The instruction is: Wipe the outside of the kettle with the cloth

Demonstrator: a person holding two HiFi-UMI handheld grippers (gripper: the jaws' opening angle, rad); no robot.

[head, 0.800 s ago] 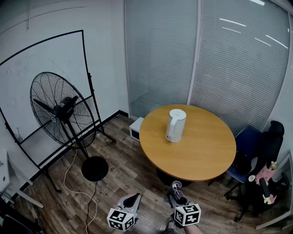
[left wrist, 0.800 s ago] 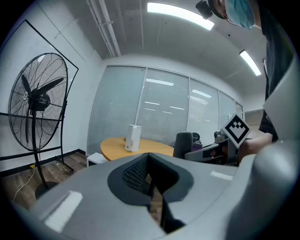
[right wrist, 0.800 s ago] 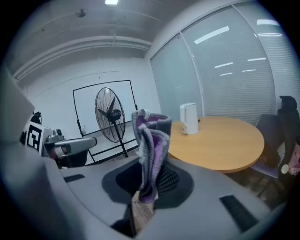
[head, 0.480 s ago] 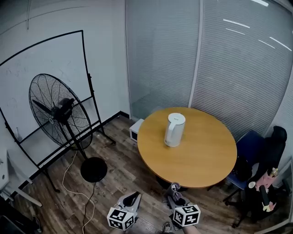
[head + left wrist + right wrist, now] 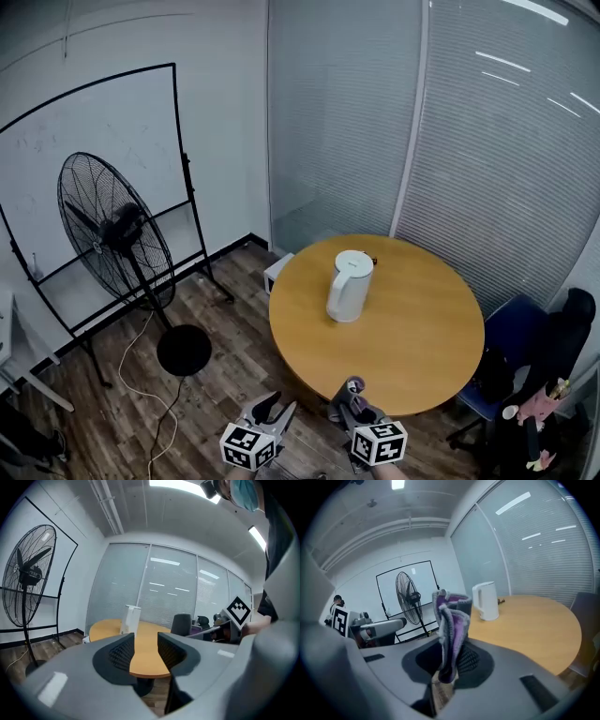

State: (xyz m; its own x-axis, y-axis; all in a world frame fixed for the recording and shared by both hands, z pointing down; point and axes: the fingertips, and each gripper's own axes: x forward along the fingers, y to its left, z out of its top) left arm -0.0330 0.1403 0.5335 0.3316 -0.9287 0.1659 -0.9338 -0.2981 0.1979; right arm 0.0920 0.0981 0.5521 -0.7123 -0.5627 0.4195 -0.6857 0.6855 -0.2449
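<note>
**Two grippers short of the table, cloth in the right**

- Right gripper (image 5: pixel 452 660): fingers clamped on the lower end of the cloth (image 5: pixel 450 620). The grey-and-purple folds stand up loosely above them.
- Cloth, by judgement: soft, light and limp. It will flop unless pressed flat on a surface. The grip on the bunched end looks sound, with enough free cloth left for wiping.
- Left gripper (image 5: pixel 144 653): fingers apart, nothing between them.
- Table (image 5: pixel 422 347): round, wooden top, near edge just ahead of the grippers.
- Kettle (image 5: pixel 348 286): white, upright, lid shut, near the table's middle and well apart from both grippers. Its handle is turned toward the fan (image 5: pixel 112 230).
- Kettle, by judgement: smooth hard shell, probably slippery, and light if empty. A sideways wipe could slide or tip it, so steady it with the left fingers on the handle.
- Against the earlier head view: table and kettle sit lower and nearer in the picture. The right gripper now overlaps the table's rim. The kettle's spot on the table looks unchanged.
</note>
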